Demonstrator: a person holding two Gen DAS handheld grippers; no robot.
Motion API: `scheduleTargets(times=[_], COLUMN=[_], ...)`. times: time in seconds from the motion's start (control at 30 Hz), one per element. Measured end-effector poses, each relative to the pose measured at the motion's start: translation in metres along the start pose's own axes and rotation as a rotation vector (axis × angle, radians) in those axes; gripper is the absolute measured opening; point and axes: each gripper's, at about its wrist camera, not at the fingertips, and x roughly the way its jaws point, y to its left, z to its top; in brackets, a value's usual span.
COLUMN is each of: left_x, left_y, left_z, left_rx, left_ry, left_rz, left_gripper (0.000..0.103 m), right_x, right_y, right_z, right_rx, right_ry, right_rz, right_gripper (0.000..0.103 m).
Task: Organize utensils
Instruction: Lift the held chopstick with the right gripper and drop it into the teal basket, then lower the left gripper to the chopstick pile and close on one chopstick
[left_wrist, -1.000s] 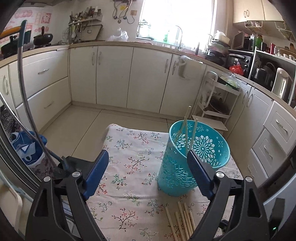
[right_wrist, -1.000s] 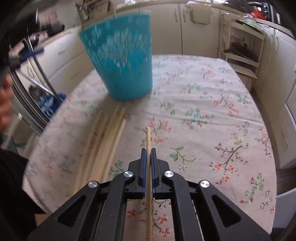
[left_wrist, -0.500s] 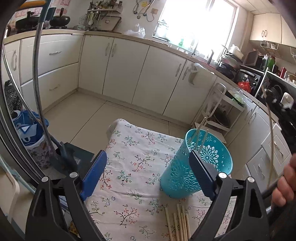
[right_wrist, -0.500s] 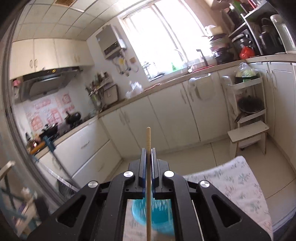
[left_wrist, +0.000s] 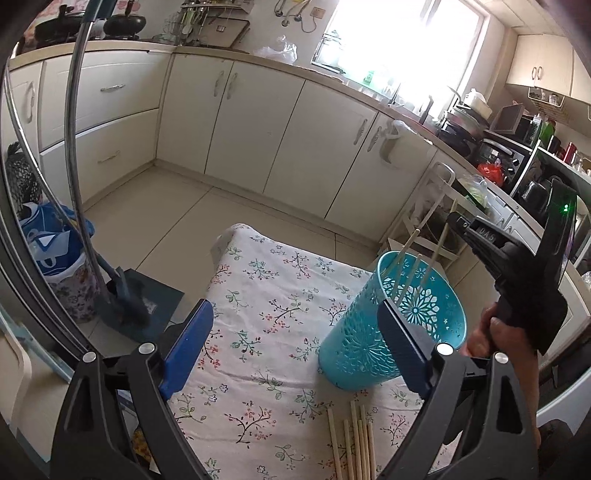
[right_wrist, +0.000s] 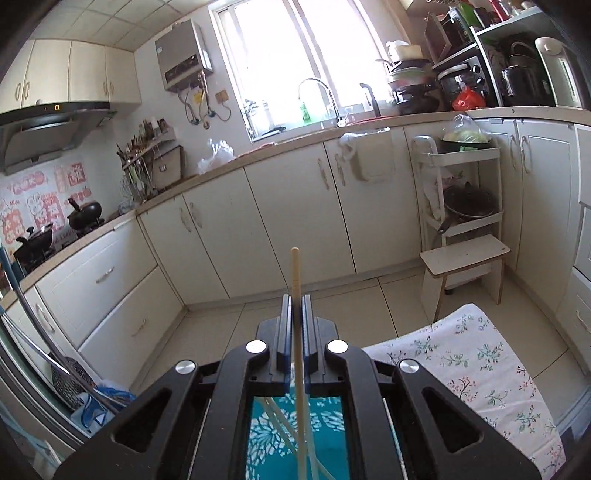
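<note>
A single chopstick (right_wrist: 295, 280) is pinched between the closed jaws of the right gripper (right_wrist: 294, 306), held above the teal holder (left_wrist: 391, 332), which is seen directly below through the gripper's frame. Its long axis is kept nearly upright, one end rising past the jaws and the other reaching down toward the holder's mouth. The stick is judged light, stiff and smooth, so a mid-length grip, as is taken here, should keep it from pivoting. Several chopsticks already stand tilted in the holder, and a loose bundle (left_wrist: 354, 439) is left lying on the flowered tablecloth (left_wrist: 266, 332), just beside the holder's base. The left gripper (left_wrist: 295, 350) is held wide apart, with nothing in it.
</note>
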Motion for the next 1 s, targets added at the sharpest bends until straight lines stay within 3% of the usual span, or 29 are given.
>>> scheduleTargets(times=[0.23, 0.43, 0.5, 0.7, 1.0], left_x=[0.001, -0.001, -0.001, -0.002, 0.021], left_y=[0.003, 0.008, 0.007, -0.004, -0.018], left_z=[-0.001, -0.001, -0.003, -0.02, -0.082], left_rx=[-0.005, -0.011, -0.01, 0.048, 0.174], left_ry=[0.004, 0.002, 0.005, 0.034, 0.208], left_rz=[0.013, 0.024, 0.024, 0.034, 0.073], left_gripper=[0.087, 0.087, 0.087, 0.089, 0.089], right_x=[-0.013, -0.1, -0.121, -0.112, -0.083], right_y=[0.002, -0.006, -0.014, -0.037, -0.037], right_z=[-0.019, -0.046, -0.071, -0.176, -0.212], right_rx=[-0.046, -0.092, -0.113, -0.201, -0.239], right_ry=[0.05, 0.004, 0.048, 0.399, 0.525], right_rz=[0.036, 0.106, 0.102, 0.049, 0.012], right_gripper=[0.011, 0.025, 0.026, 0.019, 0.017])
